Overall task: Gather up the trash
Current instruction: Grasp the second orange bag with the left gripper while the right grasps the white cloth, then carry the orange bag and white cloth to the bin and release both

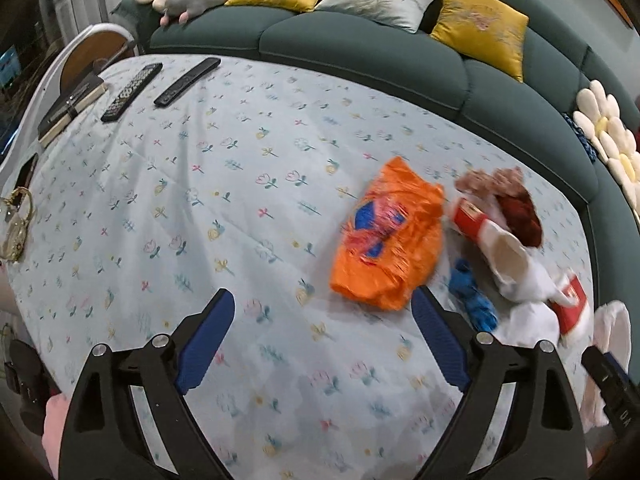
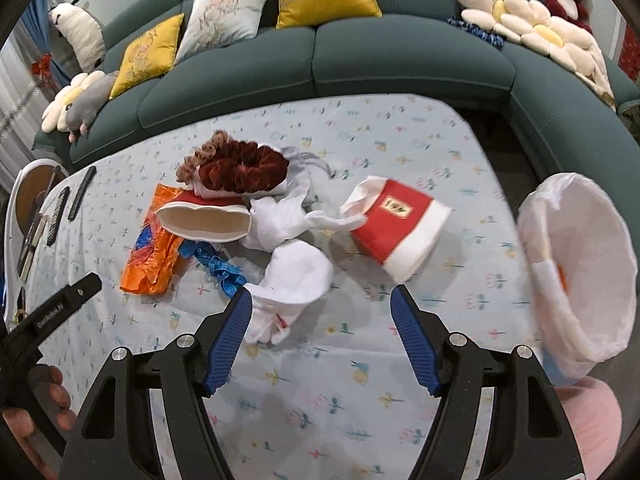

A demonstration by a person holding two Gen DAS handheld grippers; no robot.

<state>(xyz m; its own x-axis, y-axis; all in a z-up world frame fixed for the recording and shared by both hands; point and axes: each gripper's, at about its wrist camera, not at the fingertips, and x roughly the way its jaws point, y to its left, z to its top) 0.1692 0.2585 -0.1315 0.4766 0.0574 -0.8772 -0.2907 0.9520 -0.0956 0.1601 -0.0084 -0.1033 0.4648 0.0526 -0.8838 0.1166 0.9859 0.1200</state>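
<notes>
Flowered pale-blue tablecloth (image 1: 192, 208): wide bare stretch across its left and middle, open for a pass from the near edge.

Far left corner blocked by two black remote controls (image 1: 132, 91) and a stack of books (image 1: 72, 106); a gold-rimmed glass piece (image 1: 16, 224) sits at the left edge.

Right half crowded: crinkled orange plastic wrapper (image 1: 384, 236), blue ribbon scrap (image 2: 220, 266), crumpled white tissues (image 2: 296, 272), two red-and-white paper cups (image 2: 400, 226) lying on their sides, dark red velvet scrunchie (image 2: 244, 168). Pieces touch or overlap; little room between them.

Bare cloth lies between the cup and the white-lined bin (image 2: 580, 264) at the right edge.

Dark green sofa (image 2: 400, 60) walls off the far side.
</notes>
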